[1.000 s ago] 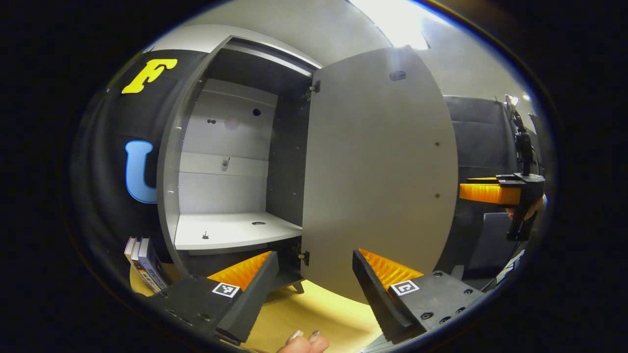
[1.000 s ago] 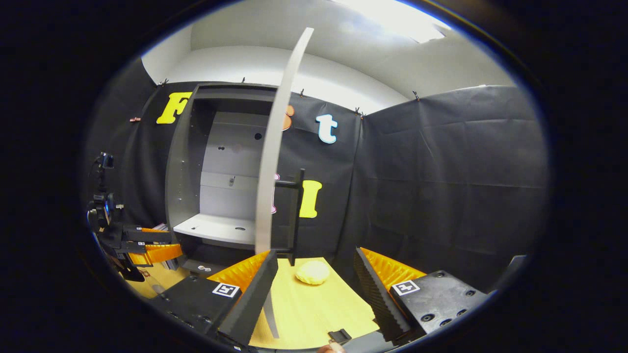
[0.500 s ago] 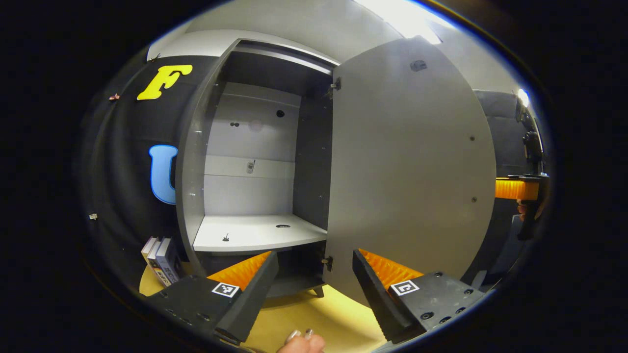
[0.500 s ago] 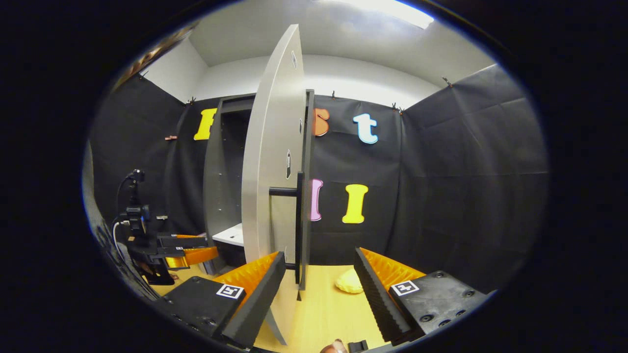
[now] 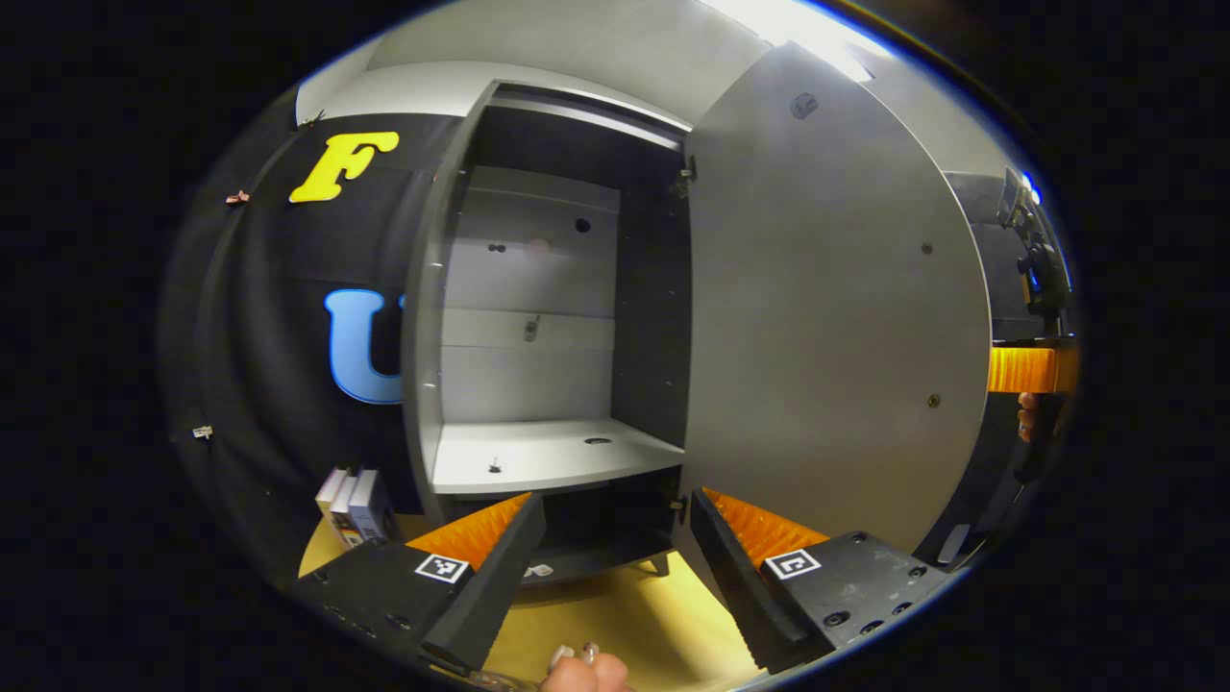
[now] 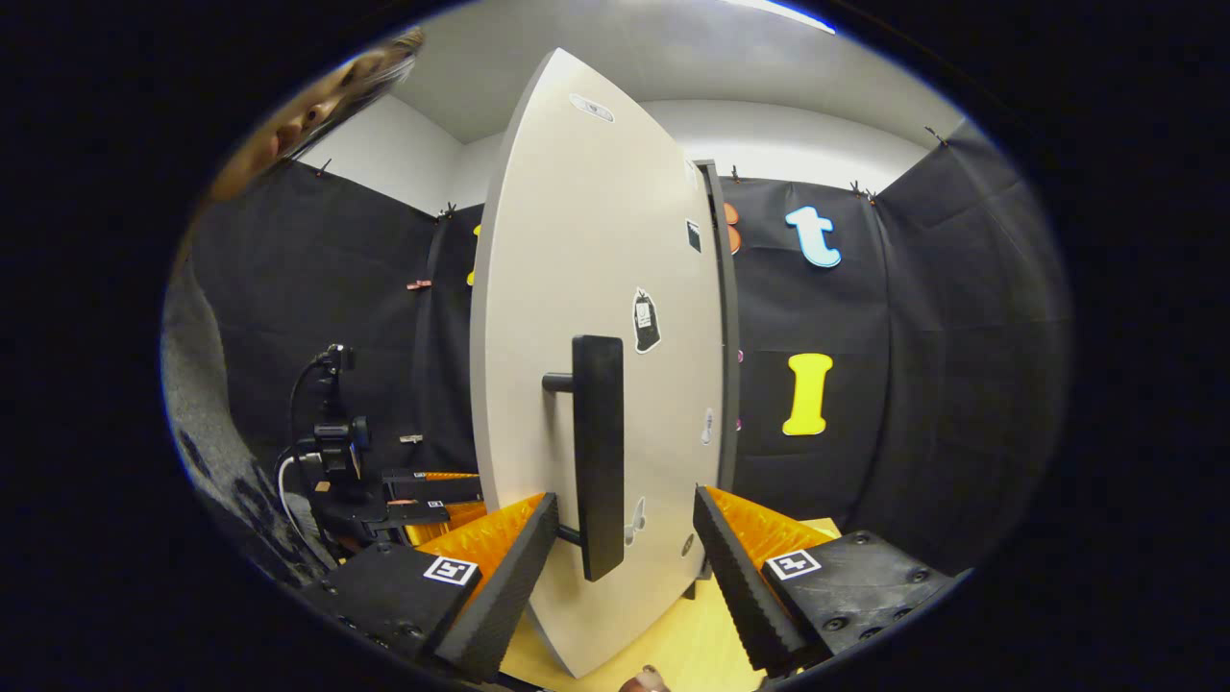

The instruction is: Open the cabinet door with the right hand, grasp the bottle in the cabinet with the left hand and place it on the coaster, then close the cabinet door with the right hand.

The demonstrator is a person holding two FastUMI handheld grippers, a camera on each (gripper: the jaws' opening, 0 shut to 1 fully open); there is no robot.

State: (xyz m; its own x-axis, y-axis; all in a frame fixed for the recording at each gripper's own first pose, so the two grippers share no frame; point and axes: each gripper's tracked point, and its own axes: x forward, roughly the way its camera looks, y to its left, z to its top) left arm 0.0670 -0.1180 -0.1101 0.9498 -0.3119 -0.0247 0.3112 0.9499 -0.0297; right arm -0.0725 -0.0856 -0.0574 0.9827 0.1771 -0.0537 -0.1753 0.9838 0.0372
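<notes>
Going L to R in the left gripper view: a few books [image 5: 351, 500] stand on the wood tabletop [image 5: 634, 625] beside the cabinet [image 5: 423, 384]. The cabinet is wide open and its white shelf [image 5: 548, 457] is bare apart from a couple of small fittings, no bottle on it. The left gripper [image 5: 615, 548] hovers low in front with jaws spread, holding nothing. Next comes the cabinet door [image 5: 826, 317], upright, hinged on the R side of the opening and swung out toward the camera. Past its free edge sits the right gripper [image 5: 1028, 370].

In the right gripper view, L to R: a person's sleeve, the left gripper [image 6: 423, 505] down low, then the outer face of the door [image 6: 577, 288]. Its dark bar handle [image 6: 598, 452] runs vertical, long axis up-down, standing off the panel on short posts. The right gripper [image 6: 620, 553] has its fingers apart either side of the handle's lower end, not clamping it as far as I can tell.

Progress, imo: the open-door and bottle-out steps look done, since the shelf's empty. Can't see the bottle or coaster, so can't confirm placement. What's left is shutting the door, and that looks like the step underway.
</notes>
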